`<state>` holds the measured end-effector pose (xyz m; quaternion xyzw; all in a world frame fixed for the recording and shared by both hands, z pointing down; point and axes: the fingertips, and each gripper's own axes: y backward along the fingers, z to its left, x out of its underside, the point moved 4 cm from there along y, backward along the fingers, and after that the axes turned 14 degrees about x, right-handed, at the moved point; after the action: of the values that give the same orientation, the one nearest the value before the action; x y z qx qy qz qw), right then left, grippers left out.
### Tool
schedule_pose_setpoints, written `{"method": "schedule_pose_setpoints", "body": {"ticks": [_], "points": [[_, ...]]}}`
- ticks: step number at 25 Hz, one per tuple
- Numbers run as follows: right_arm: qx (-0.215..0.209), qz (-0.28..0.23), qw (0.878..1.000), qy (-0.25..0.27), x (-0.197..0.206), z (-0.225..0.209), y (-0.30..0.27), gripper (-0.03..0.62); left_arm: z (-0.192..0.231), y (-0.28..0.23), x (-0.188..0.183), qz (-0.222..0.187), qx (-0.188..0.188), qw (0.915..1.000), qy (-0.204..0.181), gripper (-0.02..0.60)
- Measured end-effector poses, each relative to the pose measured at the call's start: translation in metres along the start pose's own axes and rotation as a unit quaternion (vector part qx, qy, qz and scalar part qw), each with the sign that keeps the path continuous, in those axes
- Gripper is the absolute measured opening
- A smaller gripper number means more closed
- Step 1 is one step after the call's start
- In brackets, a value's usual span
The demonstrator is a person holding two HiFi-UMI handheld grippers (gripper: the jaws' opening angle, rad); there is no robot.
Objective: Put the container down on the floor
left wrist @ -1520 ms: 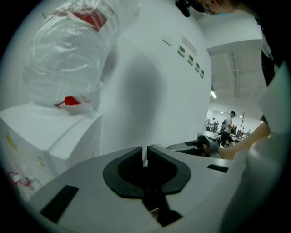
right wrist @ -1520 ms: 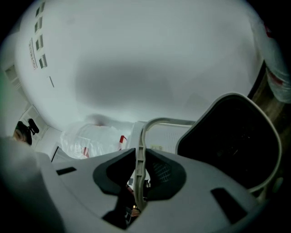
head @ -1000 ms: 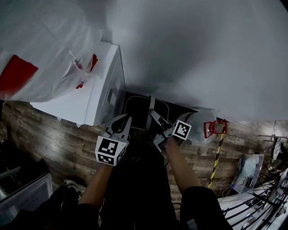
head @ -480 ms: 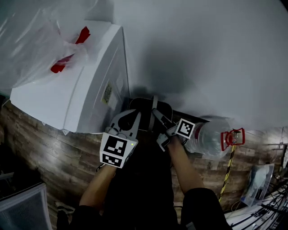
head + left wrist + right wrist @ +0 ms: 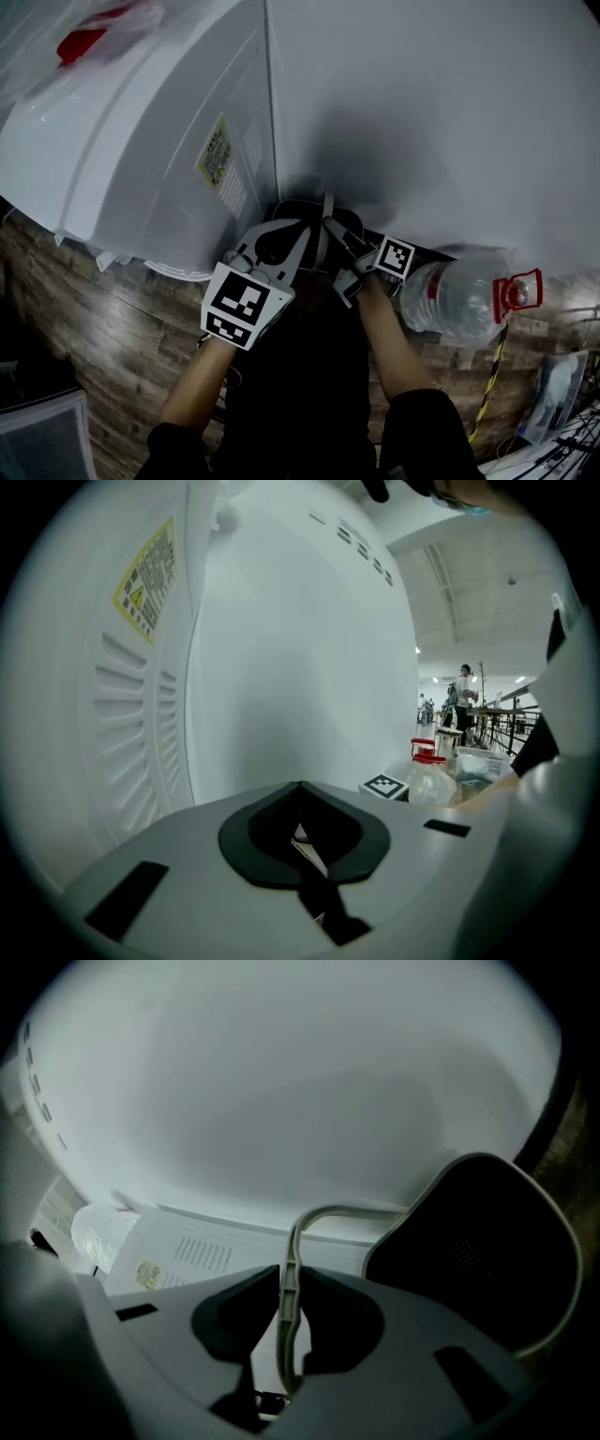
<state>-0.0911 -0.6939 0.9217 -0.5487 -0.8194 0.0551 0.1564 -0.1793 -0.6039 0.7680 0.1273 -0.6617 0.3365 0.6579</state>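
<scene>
The container (image 5: 298, 217) is a dark bin with a grey rim, hanging low between a white appliance and the wall. In the right gripper view its black body (image 5: 478, 1251) fills the right side and its thin grey handle (image 5: 288, 1279) arches over from it. My right gripper (image 5: 339, 246) is shut on that handle, which runs straight between the pads (image 5: 286, 1335). My left gripper (image 5: 298, 246) is beside it at the container's near rim. Its pads are together (image 5: 302, 832) with only a pale sliver showing between them. I cannot tell what that sliver is.
The white appliance (image 5: 141, 159) with a yellow label stands close on the left, with a plastic bag (image 5: 84, 33) on top. A pale wall (image 5: 422, 112) is straight ahead. A big clear water bottle (image 5: 459, 295) with a red cap lies on the wood floor (image 5: 103, 328) to the right.
Both grippers and the container have sunk toward the floor. The appliance and the bottle now look larger and nearer, and the left gripper has rolled a little.
</scene>
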Motion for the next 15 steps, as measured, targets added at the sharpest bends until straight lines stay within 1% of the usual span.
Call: {"method": "schedule_pose_setpoints", "body": {"ticks": [4, 6, 11, 15], "points": [[0.012, 0.003, 1.0, -0.011, 0.005, -0.023, -0.012, 0.078, -0.002, -0.007, 0.005, 0.007, -0.002, 0.9996, -0.028, 0.014], [0.02, 0.007, 1.0, -0.011, 0.008, -0.033, -0.015, 0.078, -0.005, -0.01, 0.009, 0.011, 0.0, 0.9993, -0.035, 0.014], [0.029, 0.015, 0.999, -0.015, 0.014, -0.048, -0.024, 0.078, -0.005, -0.016, 0.024, 0.022, 0.011, 0.9994, -0.026, 0.014], [0.038, 0.015, 0.999, -0.023, 0.02, -0.06, -0.029, 0.078, -0.003, -0.016, 0.034, 0.025, 0.016, 0.9995, -0.011, 0.014]]}}
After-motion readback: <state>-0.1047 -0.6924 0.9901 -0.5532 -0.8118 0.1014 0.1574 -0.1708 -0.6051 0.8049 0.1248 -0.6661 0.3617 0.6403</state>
